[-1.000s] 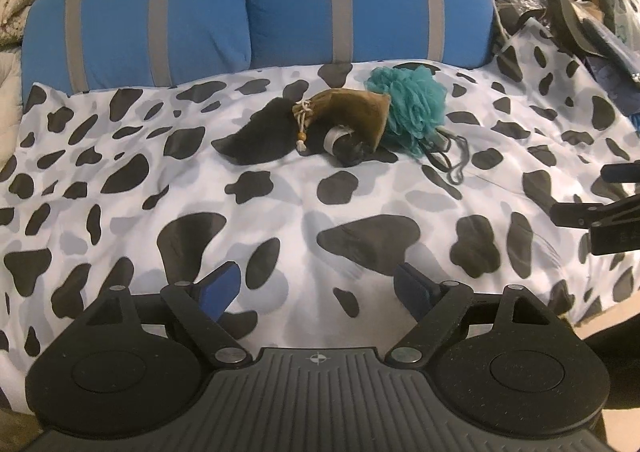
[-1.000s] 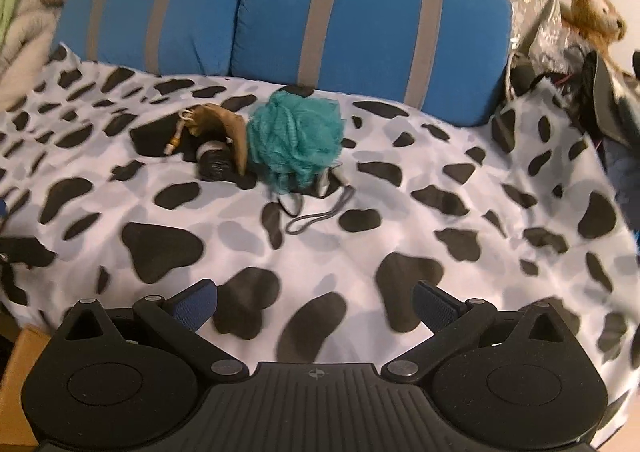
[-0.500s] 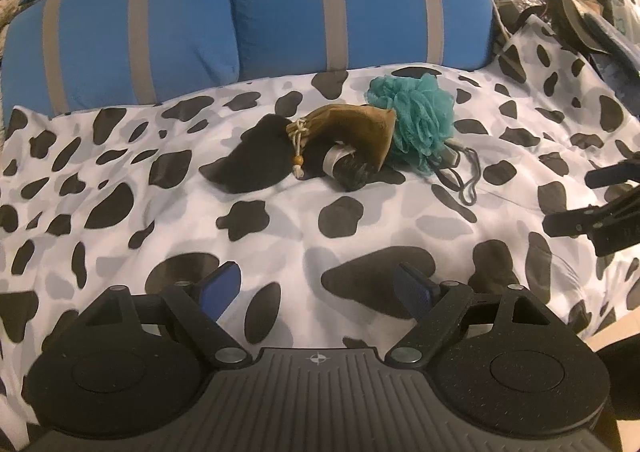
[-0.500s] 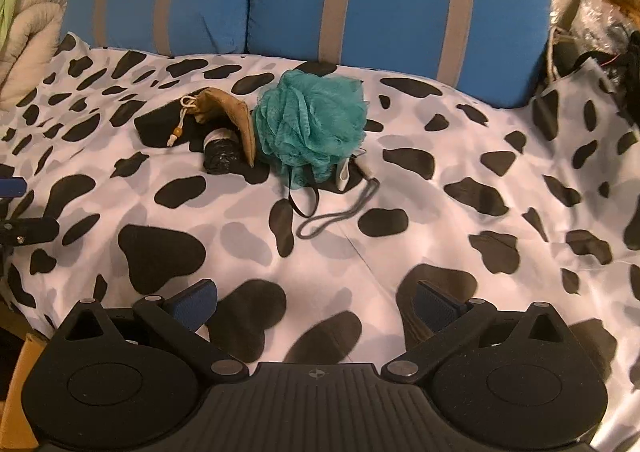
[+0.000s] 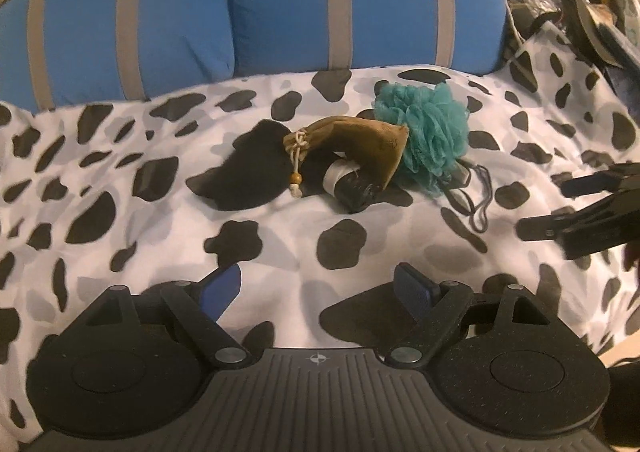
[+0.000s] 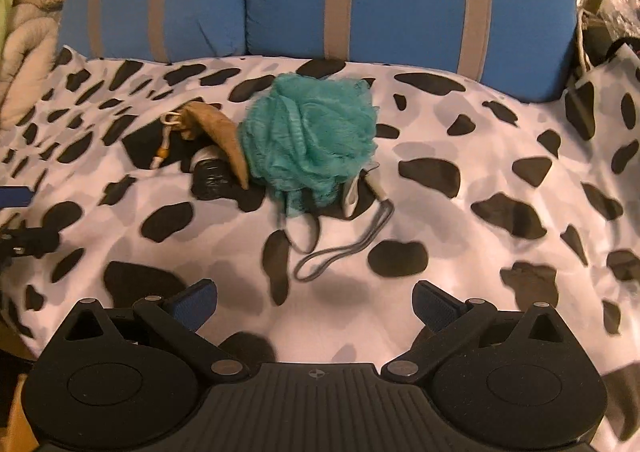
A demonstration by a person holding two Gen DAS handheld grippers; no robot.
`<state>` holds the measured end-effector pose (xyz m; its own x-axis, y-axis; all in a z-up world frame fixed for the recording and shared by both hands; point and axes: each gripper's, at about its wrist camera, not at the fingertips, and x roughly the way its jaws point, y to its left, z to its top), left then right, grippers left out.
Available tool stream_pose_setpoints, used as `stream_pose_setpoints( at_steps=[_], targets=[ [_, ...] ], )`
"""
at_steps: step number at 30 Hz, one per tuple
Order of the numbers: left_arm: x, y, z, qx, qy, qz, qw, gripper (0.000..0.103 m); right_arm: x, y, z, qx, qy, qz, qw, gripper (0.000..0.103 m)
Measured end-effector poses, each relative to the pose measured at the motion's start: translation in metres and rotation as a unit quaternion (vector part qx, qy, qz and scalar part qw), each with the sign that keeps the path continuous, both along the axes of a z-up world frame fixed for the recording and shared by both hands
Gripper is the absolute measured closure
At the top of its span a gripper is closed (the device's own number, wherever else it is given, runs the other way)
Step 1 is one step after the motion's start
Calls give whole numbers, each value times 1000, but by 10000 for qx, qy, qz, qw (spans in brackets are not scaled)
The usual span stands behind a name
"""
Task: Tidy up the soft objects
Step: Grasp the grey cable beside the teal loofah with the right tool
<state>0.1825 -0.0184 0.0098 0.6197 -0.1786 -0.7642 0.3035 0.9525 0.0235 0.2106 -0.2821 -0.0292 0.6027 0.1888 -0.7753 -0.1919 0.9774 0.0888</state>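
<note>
Left wrist view: brown drawstring pouch (image 5: 352,140) and teal bath pouf (image 5: 428,132) lying mid-bed on the cow-print cover (image 5: 120,212), touching each other, pouch to the left of the pouf.
Right wrist view: same pair seen from the other side, pouf (image 6: 310,140) nearest centre, pouch (image 6: 216,132) tucked against its left edge.
Under the pouch: dark rolled item with a pale band (image 5: 352,188), poking out from beneath; possibly a rolled sock or strap, too dim to say.
Grey cord: loop (image 6: 340,248) trailing from under the pouf toward the right gripper, slack on the cover.
Backdrop: two blue pillows with grey stripes (image 5: 360,0) against the head of the bed, well behind the pile.
Left gripper (image 5: 320,286): jaws spread wide, nothing between them, hovering over bare cover short of the pile.
Right gripper (image 6: 314,302): jaws likewise apart and empty, lined up roughly with the pouf and cord.
Just changed: pile larger and lower in both views than a second ago; both grippers closer in, the right one's tips now further into the left view at its right edge (image 5: 576,212).
Unchanged: pouch, pouf and cord in the same places and poses; nothing gripped or shifted.
Meaning for the task: approach only, sorting not yet begun; likely pouf for the right side and pouch for the left.
Risk: cord snagging or dragging the hidden item along on lifting.
</note>
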Motion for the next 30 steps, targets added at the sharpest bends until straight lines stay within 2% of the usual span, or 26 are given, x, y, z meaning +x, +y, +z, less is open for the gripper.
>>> stream_pose_setpoints(
  at_steps=[9, 11, 15, 17, 21, 27, 30],
  targets=[
    [13, -3, 1, 48, 90, 37, 9999, 19, 44, -4, -25, -229, -151, -171, 9995, 1],
    [15, -2, 2, -42, 143, 28, 9999, 19, 53, -4, -31, -265, -185, -218, 9992, 10],
    [17, -3, 4, -91, 195, -7, 9998, 19, 70, -6, -46, -319, -81, -390, 9987, 22],
    [18, -3, 4, -97, 214, -30, 9997, 19, 76, -5, -53, -380, -31, -435, 9983, 35],
    [20, -2, 4, -157, 285, -24, 9995, 19, 83, 1, -61, -788, -89, -440, 9959, 43],
    [19, -2, 2, -204, 369, -43, 9991, 19, 84, 0, -62, -861, -25, -467, 9952, 48],
    [19, -3, 1, -186, 399, -55, 9990, 19, 82, -3, -61, -973, -66, -516, 9939, 66]
  ],
)
